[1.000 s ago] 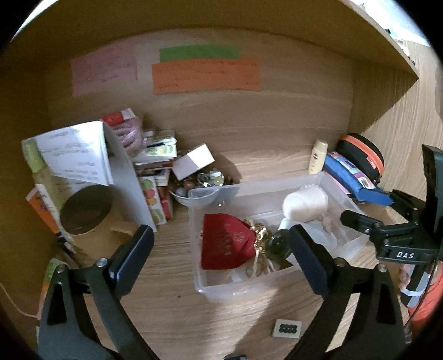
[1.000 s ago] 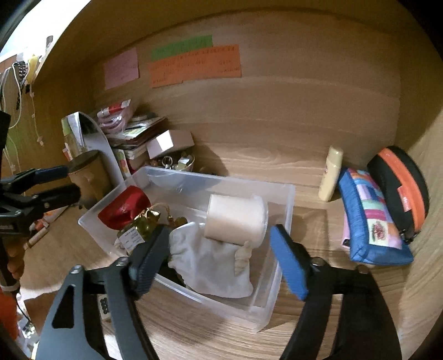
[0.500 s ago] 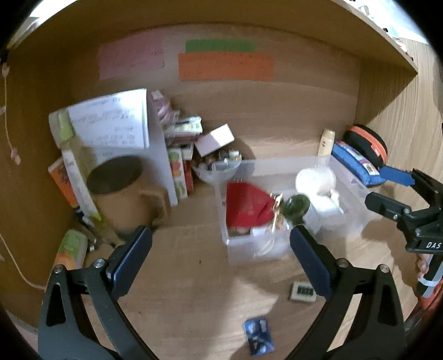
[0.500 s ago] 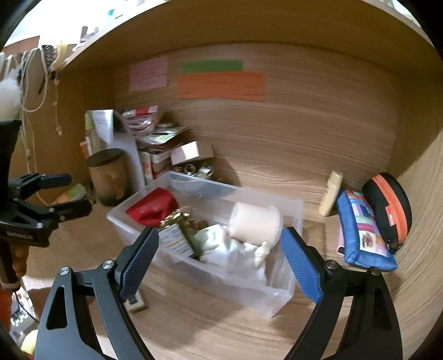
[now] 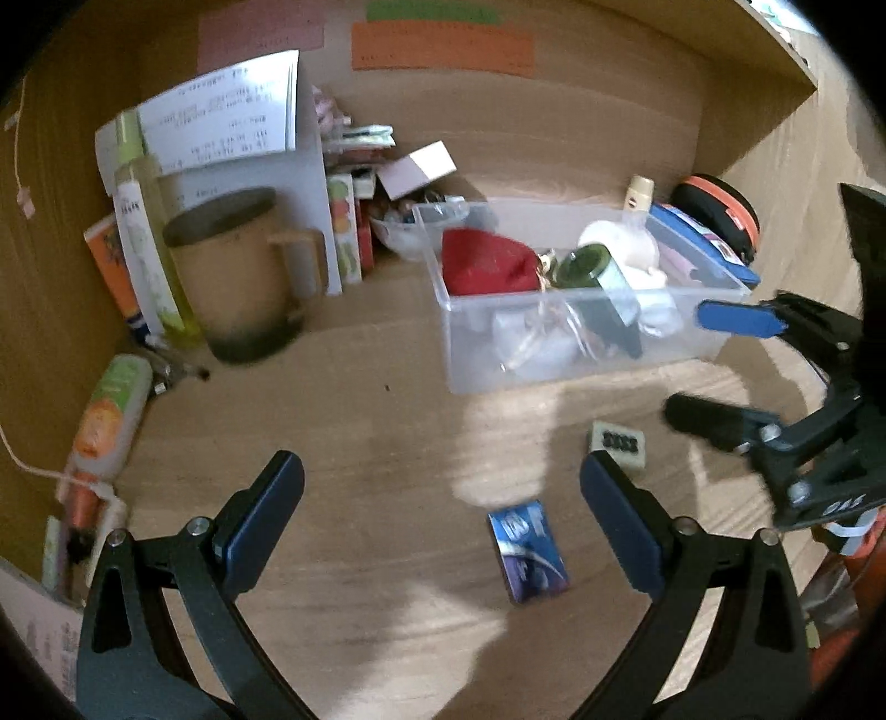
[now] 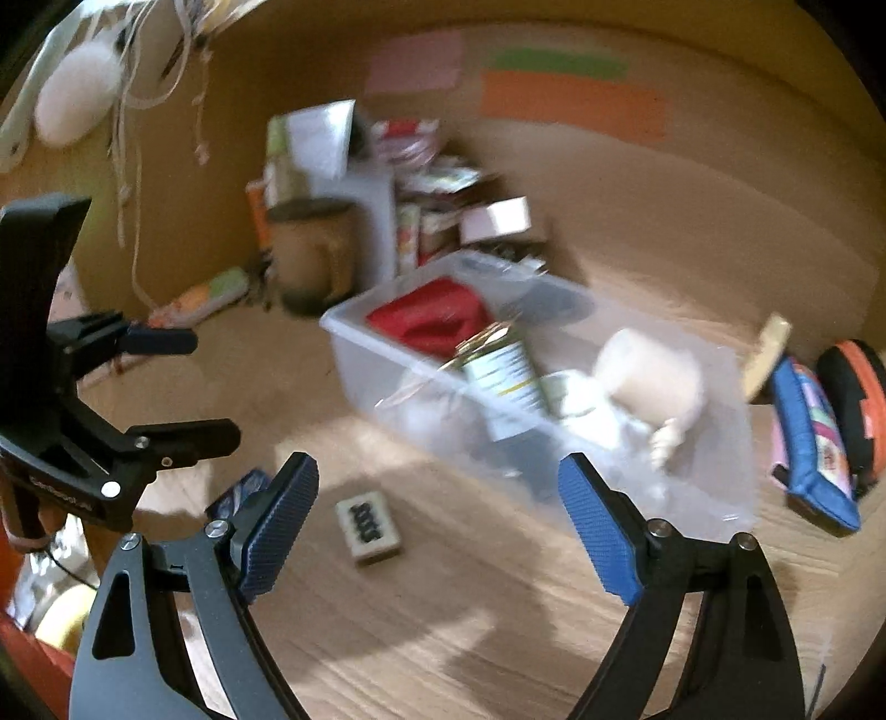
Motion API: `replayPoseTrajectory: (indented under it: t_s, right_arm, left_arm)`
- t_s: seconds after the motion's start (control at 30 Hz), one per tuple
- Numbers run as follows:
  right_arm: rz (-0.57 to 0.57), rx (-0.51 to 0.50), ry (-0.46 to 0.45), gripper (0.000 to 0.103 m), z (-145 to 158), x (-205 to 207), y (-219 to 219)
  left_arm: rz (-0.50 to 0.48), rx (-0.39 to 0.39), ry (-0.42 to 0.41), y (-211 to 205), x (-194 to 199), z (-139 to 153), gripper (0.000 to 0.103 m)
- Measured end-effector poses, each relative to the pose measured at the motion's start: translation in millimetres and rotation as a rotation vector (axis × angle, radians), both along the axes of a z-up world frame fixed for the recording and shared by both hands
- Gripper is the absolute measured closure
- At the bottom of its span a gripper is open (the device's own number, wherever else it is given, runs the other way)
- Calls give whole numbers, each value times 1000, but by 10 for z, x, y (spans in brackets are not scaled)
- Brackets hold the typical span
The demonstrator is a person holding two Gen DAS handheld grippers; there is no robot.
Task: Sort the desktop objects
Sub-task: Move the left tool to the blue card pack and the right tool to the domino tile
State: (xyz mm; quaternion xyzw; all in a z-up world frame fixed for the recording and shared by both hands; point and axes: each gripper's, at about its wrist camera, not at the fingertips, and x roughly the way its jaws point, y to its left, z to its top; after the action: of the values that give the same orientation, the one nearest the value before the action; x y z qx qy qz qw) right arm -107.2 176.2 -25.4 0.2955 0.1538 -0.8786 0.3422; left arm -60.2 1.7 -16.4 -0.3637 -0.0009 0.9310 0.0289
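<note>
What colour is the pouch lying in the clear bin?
Red. The pouch sits at the left end of the bin; the left wrist view shows it best.

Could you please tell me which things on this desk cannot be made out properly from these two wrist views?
- Blue packet: its print is blurred in the left wrist view; the right gripper's finger mostly hides it in the right wrist view.
- Small white tile: dark markings unreadable, motion blur.
- Clear bin: lower contents smeared behind its wall.
- Orange note: writing too small.
</note>
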Motion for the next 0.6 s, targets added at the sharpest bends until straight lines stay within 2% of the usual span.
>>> replayPoseTrajectory:
  t_s: [0.17,0.33,0.37,0.5,0.6]
  right_arm:
    - [71,76,-42,35,-216,39,-195]
    - [102,105,-107,49,-351,-24,-247]
    - [106,108,-118,51,-367,-43,-251]
    - [120,114,-150,56,-409,-93,-263]
    - [136,122,-164,60,-432,-117,-294]
  left_arm:
    - [-3,31,-17,15,57,-109,2]
    - [-2,25,-21,73,119,-206,3]
    - [-6,26,-21,86,128,-217,4]
    - [-27,29,-39,140,128,-260,19]
    - [-29,29,-47,162,122,-294,20]
